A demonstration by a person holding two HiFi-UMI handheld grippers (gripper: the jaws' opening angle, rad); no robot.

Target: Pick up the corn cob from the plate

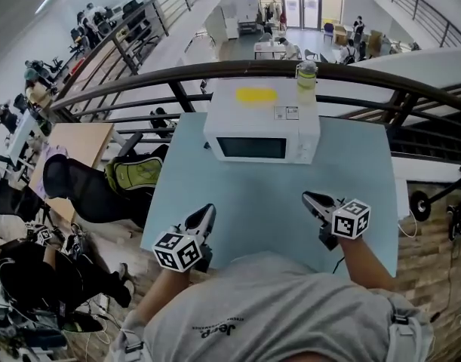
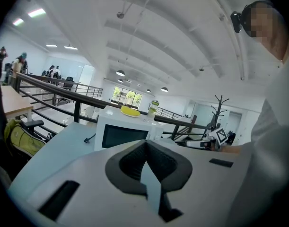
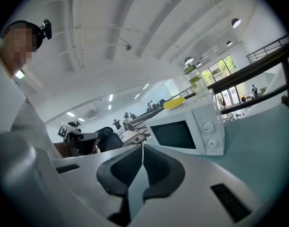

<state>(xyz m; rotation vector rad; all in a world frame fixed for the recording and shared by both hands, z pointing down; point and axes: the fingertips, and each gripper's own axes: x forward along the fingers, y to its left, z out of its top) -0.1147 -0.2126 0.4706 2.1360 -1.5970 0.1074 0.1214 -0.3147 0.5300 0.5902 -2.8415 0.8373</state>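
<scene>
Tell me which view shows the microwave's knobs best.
The right gripper view: both knobs face the camera on the front of the microwave. The head view looks steeply down, so they barely show. The left gripper view shows only the door clearly.

Bright, even daylight; fisheye-warped edges

We wear a light grey T-shirt [image 1: 275,315] with small dark lettering on the chest and buckled straps [image 1: 398,320] at the shoulders. The left hand-held gripper [image 1: 207,211] and the right hand-held gripper [image 1: 311,197] share a white shell, dark grey pads [image 2: 130,162] and a cube [image 1: 177,251] of black-and-white square markers.
</scene>
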